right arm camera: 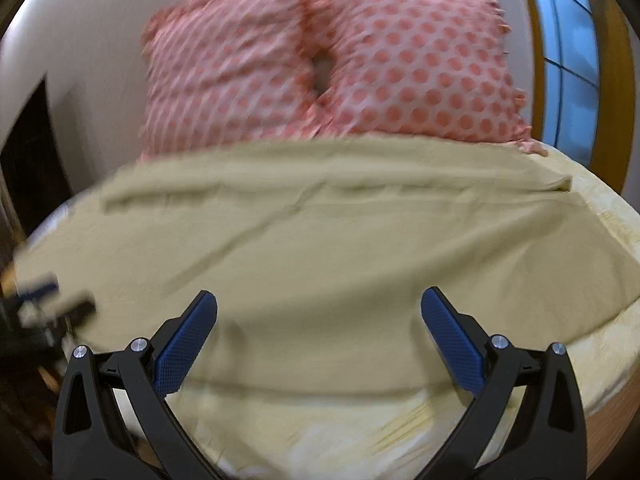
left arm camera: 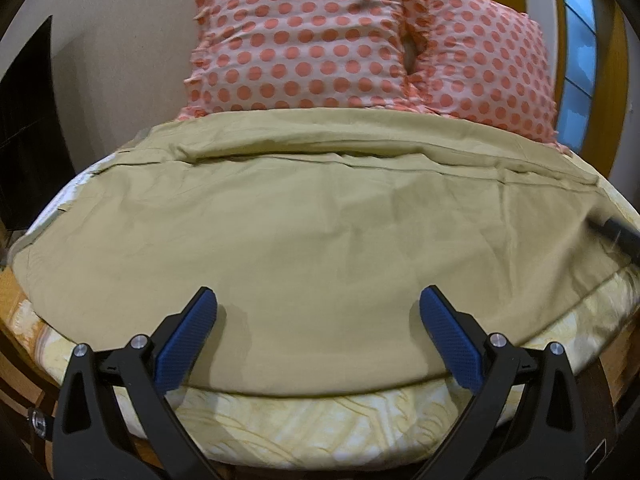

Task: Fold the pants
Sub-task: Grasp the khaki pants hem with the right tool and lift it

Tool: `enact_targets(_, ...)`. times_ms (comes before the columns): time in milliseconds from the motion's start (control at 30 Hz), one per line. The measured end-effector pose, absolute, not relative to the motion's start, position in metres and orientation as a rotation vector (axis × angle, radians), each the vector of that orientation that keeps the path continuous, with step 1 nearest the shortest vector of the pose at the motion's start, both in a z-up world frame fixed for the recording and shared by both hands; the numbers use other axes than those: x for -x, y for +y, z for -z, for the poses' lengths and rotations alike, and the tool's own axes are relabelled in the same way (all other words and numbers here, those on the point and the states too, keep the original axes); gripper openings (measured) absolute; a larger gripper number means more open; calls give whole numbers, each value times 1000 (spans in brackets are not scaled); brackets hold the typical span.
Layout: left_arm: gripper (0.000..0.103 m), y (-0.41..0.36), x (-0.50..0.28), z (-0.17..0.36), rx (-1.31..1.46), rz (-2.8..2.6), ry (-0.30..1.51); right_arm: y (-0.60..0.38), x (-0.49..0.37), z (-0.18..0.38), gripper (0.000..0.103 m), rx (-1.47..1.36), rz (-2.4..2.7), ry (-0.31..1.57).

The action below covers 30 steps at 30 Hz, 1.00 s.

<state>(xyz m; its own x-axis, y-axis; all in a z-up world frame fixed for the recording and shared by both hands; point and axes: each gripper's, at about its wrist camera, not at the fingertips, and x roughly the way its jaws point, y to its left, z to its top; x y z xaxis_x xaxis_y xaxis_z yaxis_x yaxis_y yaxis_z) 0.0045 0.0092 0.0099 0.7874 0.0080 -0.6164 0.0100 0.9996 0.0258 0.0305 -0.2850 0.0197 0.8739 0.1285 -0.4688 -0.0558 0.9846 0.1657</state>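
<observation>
The khaki pants [left arm camera: 312,216] lie spread flat across the bed, folded lengthwise with a long crease running left to right; they also fill the right wrist view [right arm camera: 340,248]. My left gripper [left arm camera: 318,300] is open and empty, hovering over the near edge of the pants. My right gripper [right arm camera: 319,300] is open and empty over the near edge too. The right gripper's tip shows blurred at the right edge of the left wrist view [left arm camera: 616,232]. The left gripper shows blurred at the left of the right wrist view [right arm camera: 44,304].
Two pink pillows with orange dots [left arm camera: 320,36] [right arm camera: 420,64] lean against the wall behind the pants. A pale yellow patterned bedsheet [left arm camera: 312,420] covers the mattress. A window [left arm camera: 580,52] is at the right. A dark opening [left arm camera: 28,120] is at the left.
</observation>
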Motion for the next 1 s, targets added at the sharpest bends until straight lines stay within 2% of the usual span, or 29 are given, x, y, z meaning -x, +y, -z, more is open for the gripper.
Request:
enact_targets(100, 101, 19, -7, -25, -7, -30, 614, -331, -75, -50, 102, -243, -1, 516)
enact_targets(200, 101, 25, -10, -35, 29, -45, 586, -373, -146, -57, 102, -348, 119, 617)
enact_targets(233, 101, 26, -13, -37, 39, -40, 585, -388, -177, -55, 97, -371, 177, 659)
enact_targets(300, 101, 25, -16, -39, 36, -36, 582, -406, -221, -50, 71, -398, 261, 717)
enact_targets(333, 101, 24, -18, -40, 28, -34, 576, -419, -252, -44, 67, -435, 311, 757)
enact_targets(500, 101, 19, -27, -48, -34, -41, 541, -459, -327, -22, 63, -614, 461, 836)
enact_targets(633, 101, 19, -37, -52, -60, -45, 526, -463, -363, -17, 62, -499, 590, 859)
enact_targets(700, 101, 20, -40, -51, -65, -43, 527, -456, -368, -13, 45, -368, 629, 870)
enact_targets(733, 101, 21, -42, -50, -64, -39, 531, -454, -364, -12, 40, -356, 585, 845)
enact_targets(867, 101, 25, -43, -47, -44, -29, 537, -473, -342, -9, 10, -438, 487, 790)
enact_targets(900, 101, 27, -43, -46, -35, -30, 540, -483, -332, -8, 6, -517, 436, 760)
enact_targets(1000, 101, 35, -39, -47, -13, -47, 541, -500, -296, -12, 5, -699, 330, 634)
